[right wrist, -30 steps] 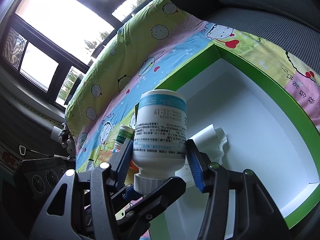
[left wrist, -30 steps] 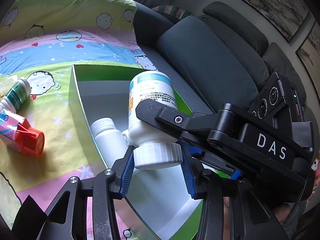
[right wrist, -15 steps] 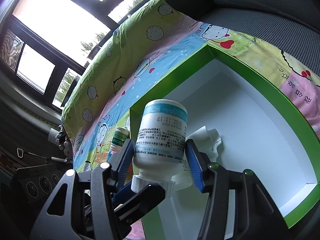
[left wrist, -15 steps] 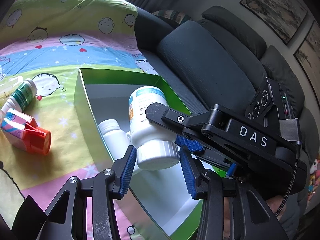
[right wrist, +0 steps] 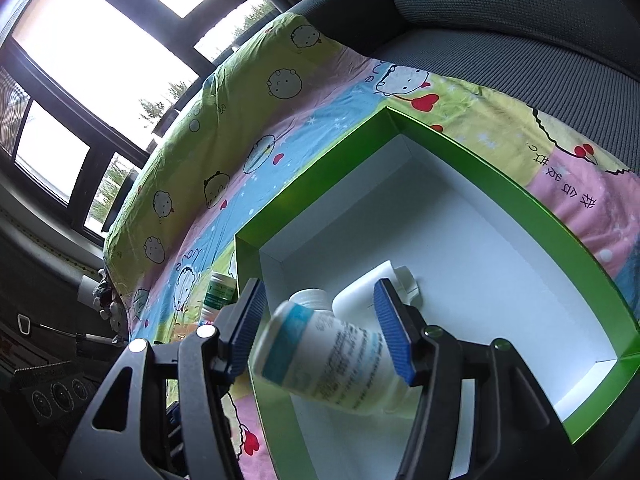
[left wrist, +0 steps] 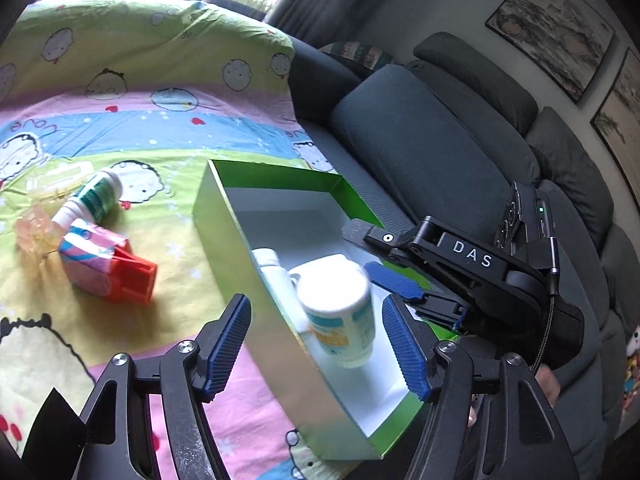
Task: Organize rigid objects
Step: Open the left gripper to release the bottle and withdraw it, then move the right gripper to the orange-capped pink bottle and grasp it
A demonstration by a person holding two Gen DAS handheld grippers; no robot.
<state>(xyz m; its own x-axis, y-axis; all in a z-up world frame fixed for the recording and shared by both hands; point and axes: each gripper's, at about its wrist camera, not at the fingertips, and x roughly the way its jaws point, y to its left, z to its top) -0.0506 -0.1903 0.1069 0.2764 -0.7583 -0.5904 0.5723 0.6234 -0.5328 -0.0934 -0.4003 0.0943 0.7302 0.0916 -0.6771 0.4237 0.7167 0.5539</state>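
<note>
Both tongs have just been spreading their blue pads: the left gripper [left wrist: 316, 344] stands wide with its pads clear of the labelled white bottle [left wrist: 340, 320], and the right gripper [right wrist: 320, 330] is likewise parted, the same bottle [right wrist: 328, 364] blurred and tilted between its fingers, though whether the right pad still brushes it cannot be told. From the left wrist, that bottle sits at the middle of the view inside the green box [left wrist: 224, 240], over its white floor, with a plain white bottle [left wrist: 276, 276] lying just beside it at about 11 o'clock. The right gripper's black body [left wrist: 472, 264] reaches in from 3 o'clock. Outside the box at 9 o'clock lies a pink carton with an orange end [left wrist: 104, 268], and further at 10 o'clock a green-labelled bottle [left wrist: 96, 198], both on the cartoon-print blanket [left wrist: 140, 128]. Beyond, at 1 o'clock, is a dark grey sofa [left wrist: 420, 140].
</note>
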